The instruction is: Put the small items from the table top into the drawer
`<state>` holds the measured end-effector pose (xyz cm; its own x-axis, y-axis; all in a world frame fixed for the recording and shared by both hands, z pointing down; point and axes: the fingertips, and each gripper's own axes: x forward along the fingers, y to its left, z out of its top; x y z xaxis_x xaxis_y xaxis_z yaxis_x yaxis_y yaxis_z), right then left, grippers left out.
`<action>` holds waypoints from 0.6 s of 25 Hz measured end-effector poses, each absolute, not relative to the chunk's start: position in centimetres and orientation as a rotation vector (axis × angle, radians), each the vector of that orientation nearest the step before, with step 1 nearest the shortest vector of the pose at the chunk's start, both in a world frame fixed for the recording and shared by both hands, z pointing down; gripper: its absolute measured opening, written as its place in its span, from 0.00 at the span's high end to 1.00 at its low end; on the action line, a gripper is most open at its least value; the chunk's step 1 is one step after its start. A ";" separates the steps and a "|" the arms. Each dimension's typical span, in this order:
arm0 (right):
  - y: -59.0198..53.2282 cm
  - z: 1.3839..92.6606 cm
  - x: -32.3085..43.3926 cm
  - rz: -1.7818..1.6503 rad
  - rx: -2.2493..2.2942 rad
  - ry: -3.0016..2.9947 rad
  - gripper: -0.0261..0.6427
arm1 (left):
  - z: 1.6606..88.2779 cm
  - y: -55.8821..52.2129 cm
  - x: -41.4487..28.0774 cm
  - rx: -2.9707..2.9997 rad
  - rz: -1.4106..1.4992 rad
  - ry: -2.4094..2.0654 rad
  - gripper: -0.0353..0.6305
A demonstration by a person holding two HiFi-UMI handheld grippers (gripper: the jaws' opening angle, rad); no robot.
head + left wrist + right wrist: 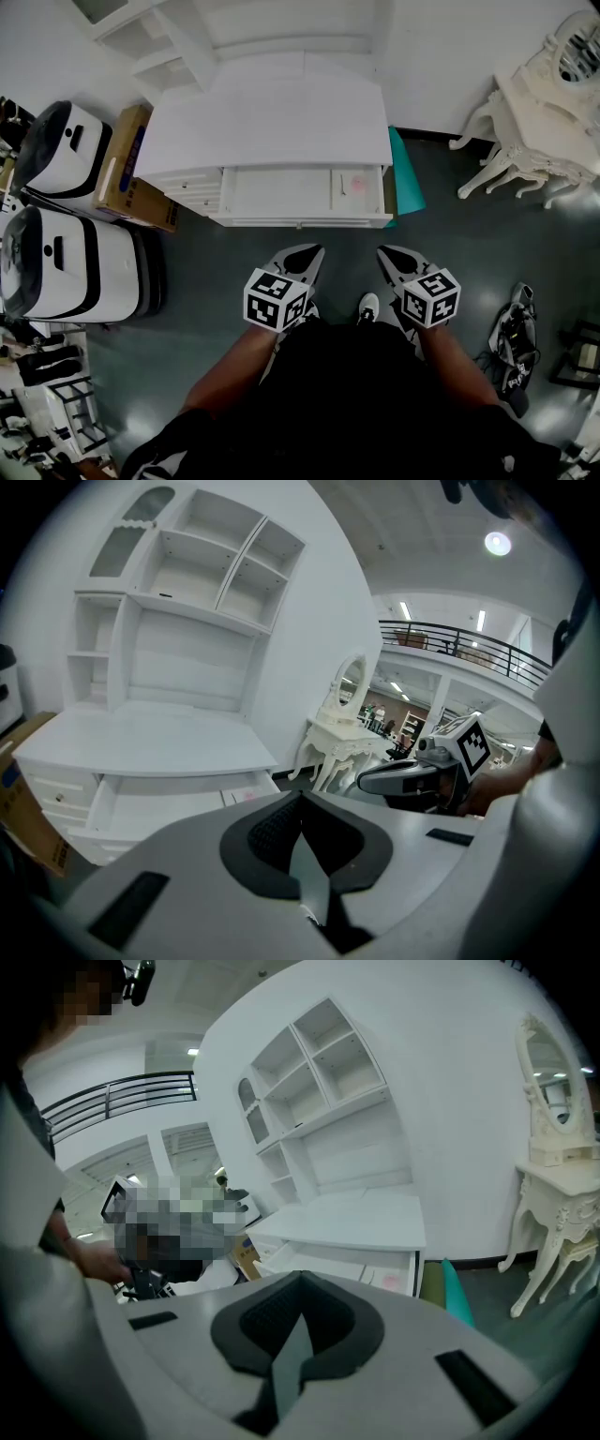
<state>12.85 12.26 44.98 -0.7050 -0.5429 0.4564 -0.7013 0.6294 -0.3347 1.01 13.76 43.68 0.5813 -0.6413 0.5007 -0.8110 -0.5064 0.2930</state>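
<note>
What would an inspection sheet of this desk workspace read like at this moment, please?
Surface: white desk top, nothing seen on it.
Job's things: drawer pulled open; small pink item lies in its right compartment.
Clutter: cardboard box on the floor at the desk's left; teal object at its right.
Grippers: left gripper and right gripper both shut, empty, held short of the drawer.
Cables: nothing seen.
Surroundings: ornate white dressing table at right; two white machines at left; dark floor.
</note>
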 end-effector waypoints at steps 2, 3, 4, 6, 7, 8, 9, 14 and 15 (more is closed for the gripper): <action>12.3 45.0 13.0 0.712 0.996 -2.537 0.92 | 43.7 13.7 1.0 2.314 0.451 -1.158 0.94; 12.2 45.1 13.0 0.708 0.995 -2.535 0.92 | 43.7 13.7 1.0 2.315 0.450 -1.159 0.94; 12.2 45.1 13.0 0.705 0.994 -2.535 0.92 | 43.7 13.7 0.9 2.315 0.449 -1.160 0.94; 12.1 45.1 13.0 0.699 0.992 -2.534 0.92 | 43.6 13.7 0.9 2.316 0.448 -1.162 0.94; 12.1 45.0 13.0 0.698 0.991 -2.534 0.92 | 43.6 13.7 0.9 2.316 0.447 -1.163 0.94; 12.1 45.0 13.0 0.696 0.989 -2.534 0.92 | 43.5 13.7 0.9 2.315 0.447 -1.164 0.94; 12.0 45.0 13.0 0.695 0.987 -2.533 0.92 | 43.5 13.7 0.9 2.315 0.447 -1.165 0.94; 12.2 45.0 12.7 0.689 0.976 -2.533 0.92 | 43.4 13.9 0.6 2.310 0.443 -1.173 0.94; 12.3 45.1 12.7 0.689 0.974 -2.533 0.92 | 43.4 13.9 0.6 2.309 0.442 -1.174 0.94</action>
<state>12.72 12.27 45.10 -0.7071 -0.5289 0.4694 -0.6938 0.6473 -0.3156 0.61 13.92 43.44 0.5738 -0.6515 0.4962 -0.8170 -0.4978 0.2911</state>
